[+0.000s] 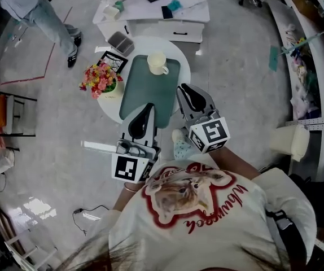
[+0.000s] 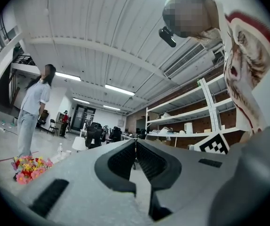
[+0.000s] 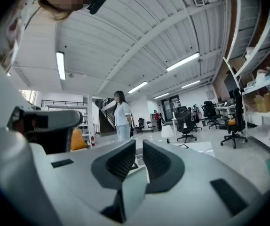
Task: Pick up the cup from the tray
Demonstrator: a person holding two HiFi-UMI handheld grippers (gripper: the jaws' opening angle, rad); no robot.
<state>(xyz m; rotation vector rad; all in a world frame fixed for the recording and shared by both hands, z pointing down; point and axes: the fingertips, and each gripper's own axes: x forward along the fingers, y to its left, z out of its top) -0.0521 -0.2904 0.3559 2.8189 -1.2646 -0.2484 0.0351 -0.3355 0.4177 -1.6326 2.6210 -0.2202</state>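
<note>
A cream cup (image 1: 157, 64) with a side handle stands upright on the far end of a dark green rectangular tray (image 1: 150, 95). The tray lies on a round white table (image 1: 183, 55). A bunch of pink, red and yellow flowers (image 1: 100, 78) sits just beside the tray's left edge, and a white low cabinet (image 1: 176, 21) stands beyond its far end.

The left gripper (image 1: 149, 106) hangs over the tray's near left corner, well apart from the cup. In the left gripper view its jaws (image 2: 135, 142) are clenched tip to tip with nothing between them, and they point up toward the ceiling.

The right gripper (image 1: 183, 89) hangs at the tray's near right edge, closer to the cup but not touching it. In the right gripper view its jaws (image 3: 139, 147) are drawn almost together, with only a thin slit between them, and they grasp nothing.

A person in jeans (image 1: 43, 13) stands on the floor far left of the tray.
</note>
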